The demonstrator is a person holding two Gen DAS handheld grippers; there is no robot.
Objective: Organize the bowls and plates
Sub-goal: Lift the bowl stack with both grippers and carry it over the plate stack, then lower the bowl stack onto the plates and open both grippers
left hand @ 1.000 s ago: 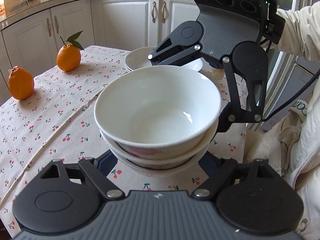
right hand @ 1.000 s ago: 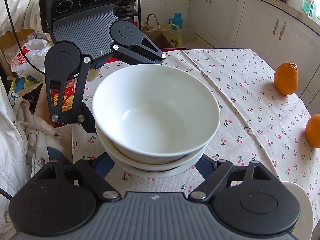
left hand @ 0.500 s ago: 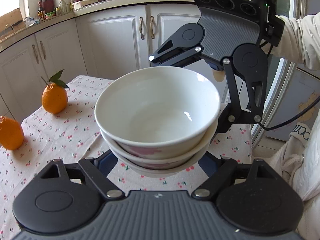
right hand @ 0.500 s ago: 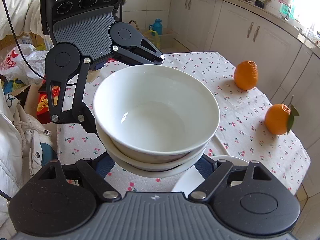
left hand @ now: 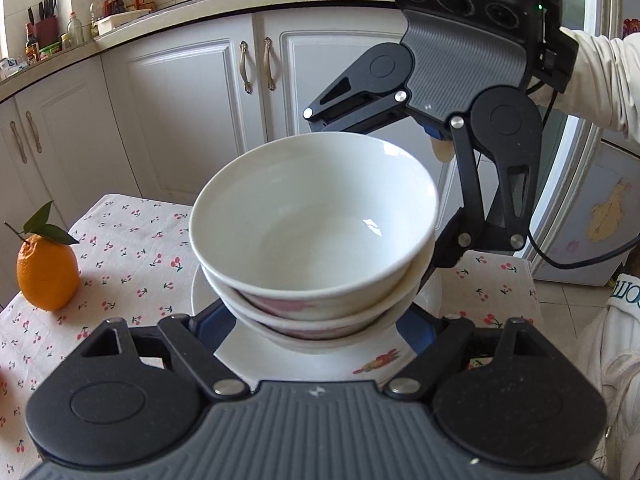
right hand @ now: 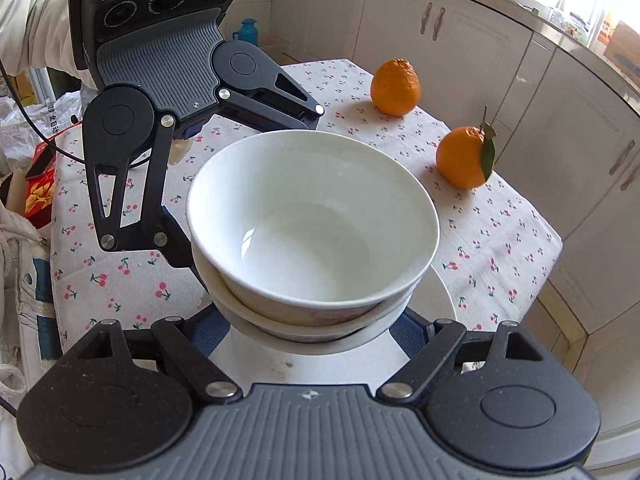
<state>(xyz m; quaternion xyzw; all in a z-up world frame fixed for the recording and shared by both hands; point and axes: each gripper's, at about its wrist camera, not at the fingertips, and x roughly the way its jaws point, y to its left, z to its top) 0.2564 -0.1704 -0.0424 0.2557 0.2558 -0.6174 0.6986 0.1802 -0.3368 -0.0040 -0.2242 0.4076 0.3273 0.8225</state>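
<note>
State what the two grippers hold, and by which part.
Both grippers hold one stack of bowls, fingers against the lowest bowl's outer wall on opposite sides, above a plate.

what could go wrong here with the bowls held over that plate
1. The stack of bowls is pinched between the left gripper and the right gripper from opposite sides; if either eases off unevenly, it may tip.
2. The top bowl sits loose and slightly offset, so it could slide.
3. Lowered off-center, the stack might knock the plate, which lies near the table edge.
</note>
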